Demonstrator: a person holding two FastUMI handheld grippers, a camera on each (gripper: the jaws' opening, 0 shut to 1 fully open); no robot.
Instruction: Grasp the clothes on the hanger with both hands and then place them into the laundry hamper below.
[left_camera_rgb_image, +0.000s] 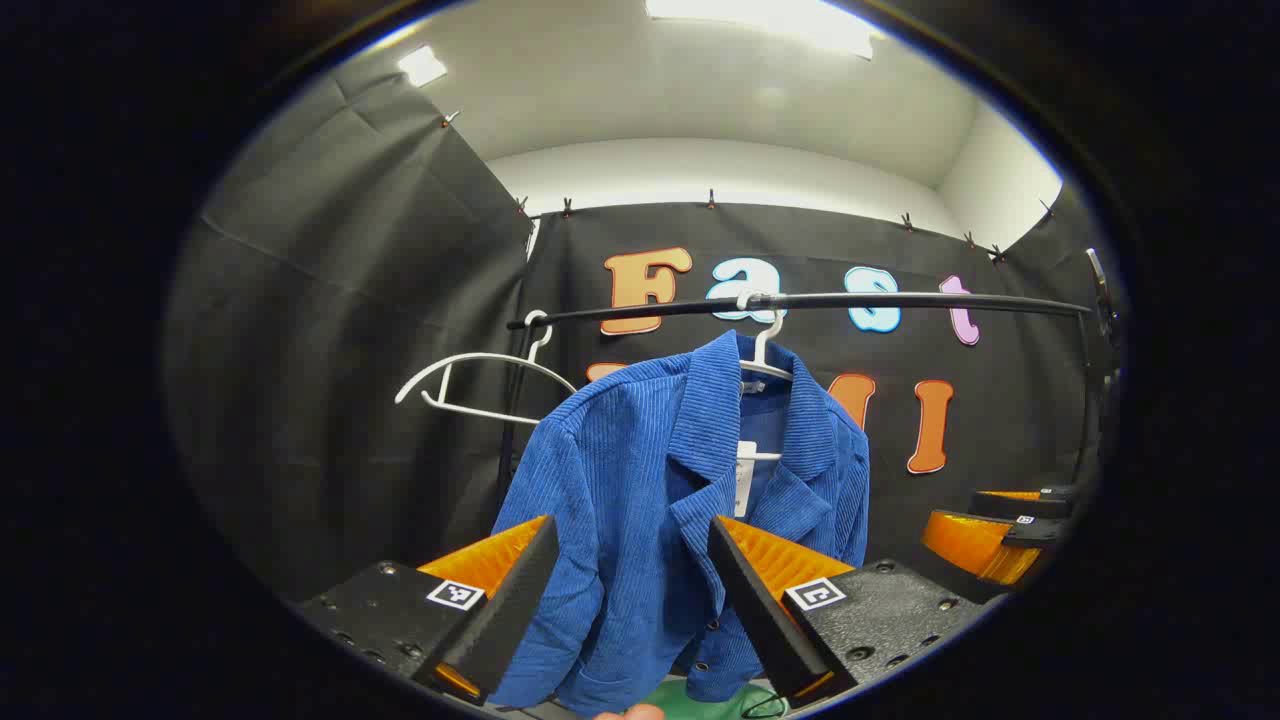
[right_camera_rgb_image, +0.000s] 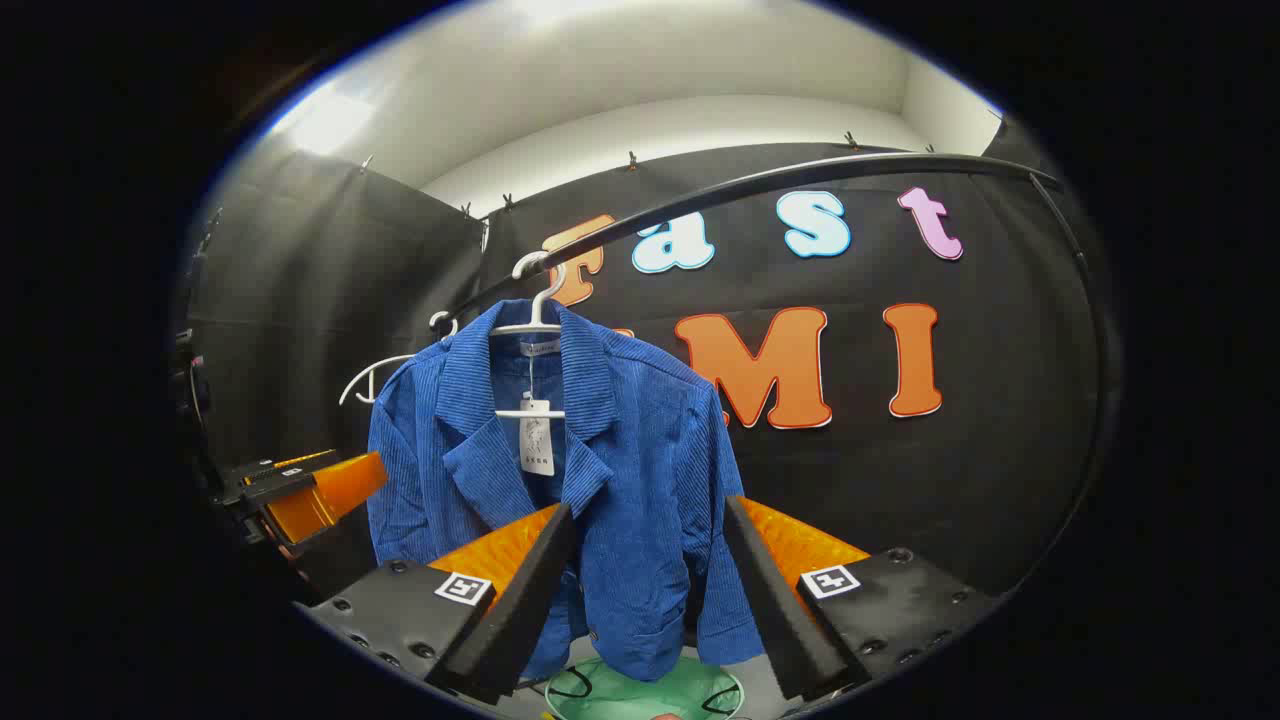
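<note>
A blue corduroy jacket (left_camera_rgb_image: 640, 500) (right_camera_rgb_image: 610, 470) hangs on a white hanger (left_camera_rgb_image: 765, 345) (right_camera_rgb_image: 535, 300) from a black rail (left_camera_rgb_image: 850, 302) (right_camera_rgb_image: 760, 185). My left gripper (left_camera_rgb_image: 630, 600) is open, its fingers spread in front of the jacket's lower front without touching it. My right gripper (right_camera_rgb_image: 645, 590) is open too, just short of the jacket's right side and sleeve. The right gripper (left_camera_rgb_image: 1000, 530) appears at the far right in the left gripper view. The left gripper (right_camera_rgb_image: 300, 495) shows at the left in the right gripper view. A green hamper (right_camera_rgb_image: 645, 695) (left_camera_rgb_image: 720, 700) sits below the jacket.
An empty white hanger (left_camera_rgb_image: 480, 385) (right_camera_rgb_image: 375, 375) hangs on the rail to the left of the jacket. Black cloth walls close the booth behind and at both sides. The rail's upright stands at the right (left_camera_rgb_image: 1085, 400).
</note>
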